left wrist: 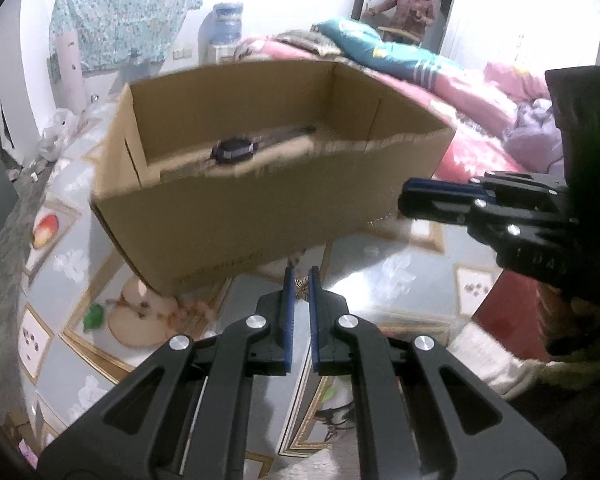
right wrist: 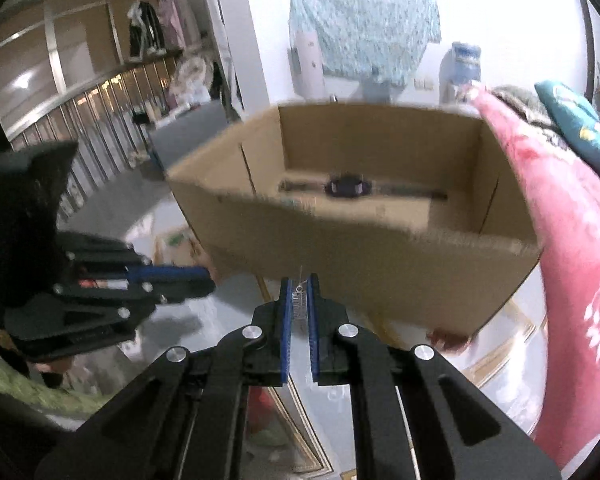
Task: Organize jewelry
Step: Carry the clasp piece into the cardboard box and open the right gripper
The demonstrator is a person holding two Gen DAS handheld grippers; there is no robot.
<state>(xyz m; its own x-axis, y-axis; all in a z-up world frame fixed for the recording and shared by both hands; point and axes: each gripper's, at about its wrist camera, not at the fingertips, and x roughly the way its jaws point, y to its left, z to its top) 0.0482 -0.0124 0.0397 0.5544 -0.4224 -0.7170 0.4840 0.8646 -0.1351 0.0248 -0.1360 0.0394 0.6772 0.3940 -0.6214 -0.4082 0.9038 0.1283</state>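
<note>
Ahead of both grippers stands an open cardboard box [left wrist: 260,208] on the table [left wrist: 400,272], with a dark watch [left wrist: 236,150] lying on its floor; the right gripper [right wrist: 300,300] is nipped on a small silver earring [right wrist: 299,304], which hangs between its blue pads [right wrist: 286,320] just short of the box's near wall; the left gripper [left wrist: 300,292] has its jaws drawn close with something small and gold-brown [left wrist: 300,287] showing at its tips, though whether it is gripped or merely lies on the patterned table beyond I cannot tell; the two grippers sit side by side, near each other, both pointing at the box. By my reading the step in hand is carrying a piece to the box; the next move calls for lifting the right gripper over the near wall, bringing it above the box floor beside the watch, then easing the jaws apart so the earring drops inside rather than snagging on the pads.
</note>
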